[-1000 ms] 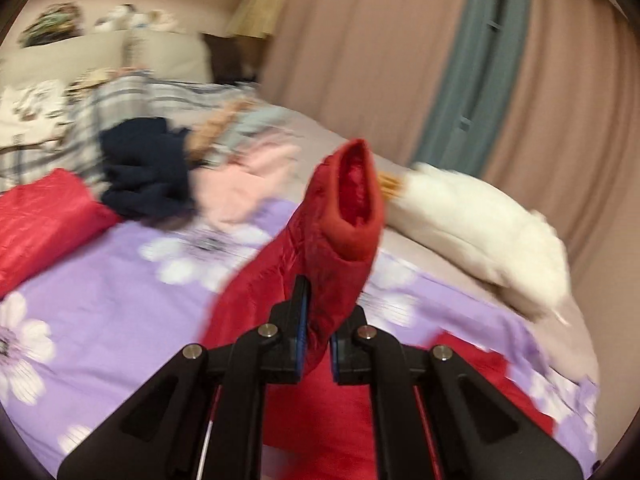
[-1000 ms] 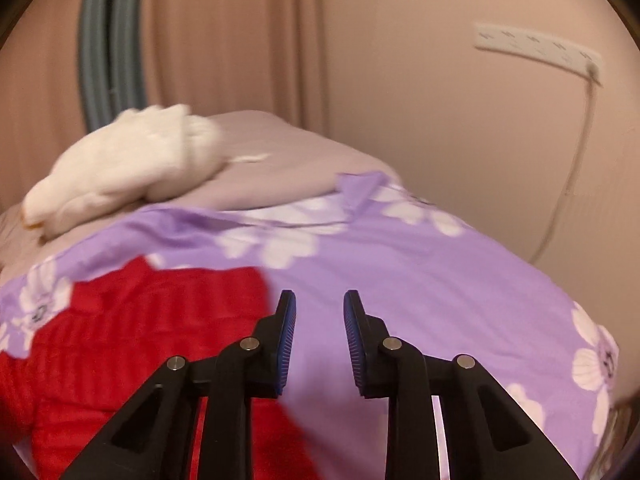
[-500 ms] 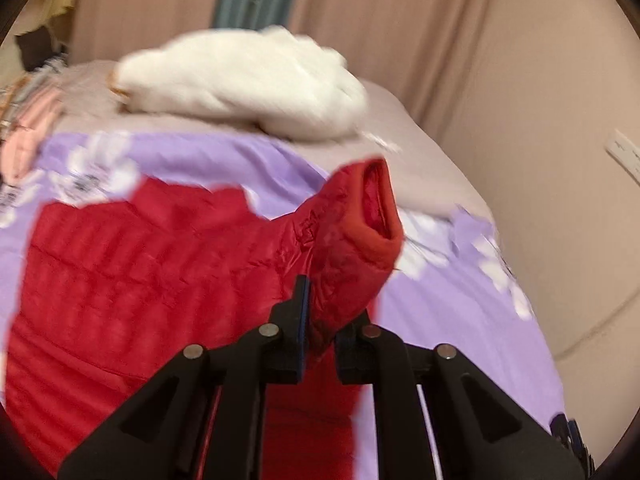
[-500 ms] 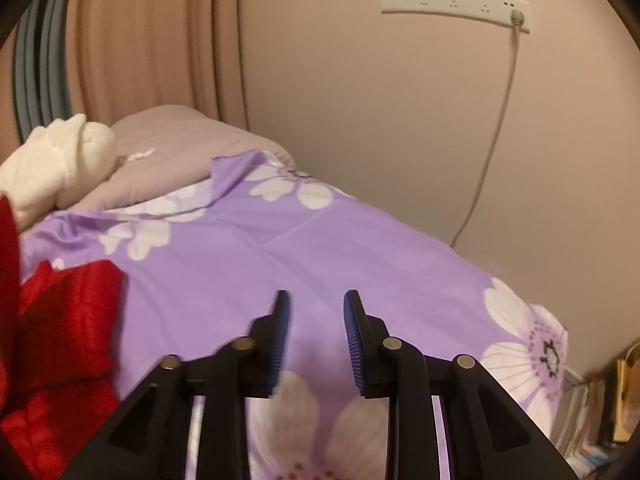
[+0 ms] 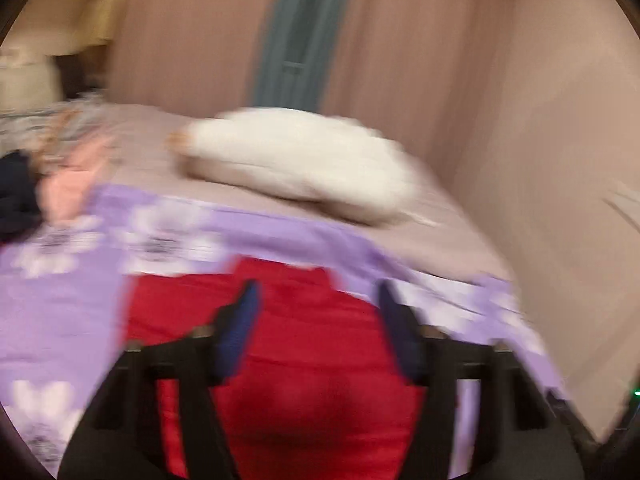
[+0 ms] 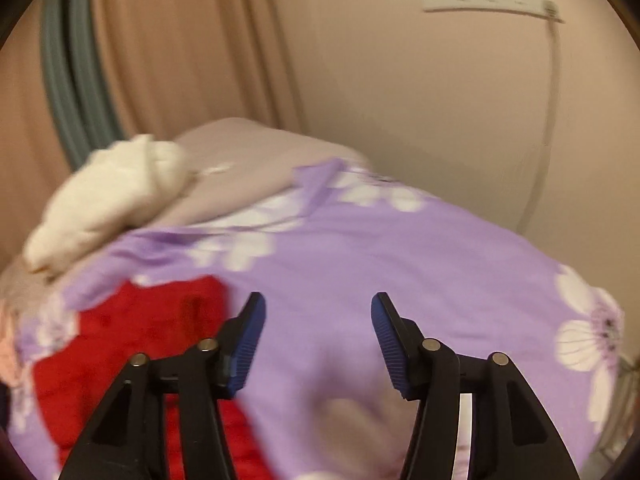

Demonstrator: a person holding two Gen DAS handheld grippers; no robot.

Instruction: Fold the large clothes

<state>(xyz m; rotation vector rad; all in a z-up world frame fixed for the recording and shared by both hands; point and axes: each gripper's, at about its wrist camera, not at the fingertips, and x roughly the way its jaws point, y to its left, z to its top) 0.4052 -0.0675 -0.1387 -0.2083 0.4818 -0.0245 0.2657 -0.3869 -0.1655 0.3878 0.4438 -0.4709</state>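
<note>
In the left wrist view, your left gripper has just been opening: its fingers stand spread over the red jacket, gripping none of it. The jacket lies flat on the purple flowered cover of the bed, with a white pillow beyond. In the right wrist view, your right gripper has also just been opening; its fingers are spread above bare cover, nothing between them, the jacket lying to their left

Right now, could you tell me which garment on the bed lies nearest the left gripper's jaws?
The red jacket, spread directly beneath the open left gripper; the pink and navy clothes lie far off.
</note>
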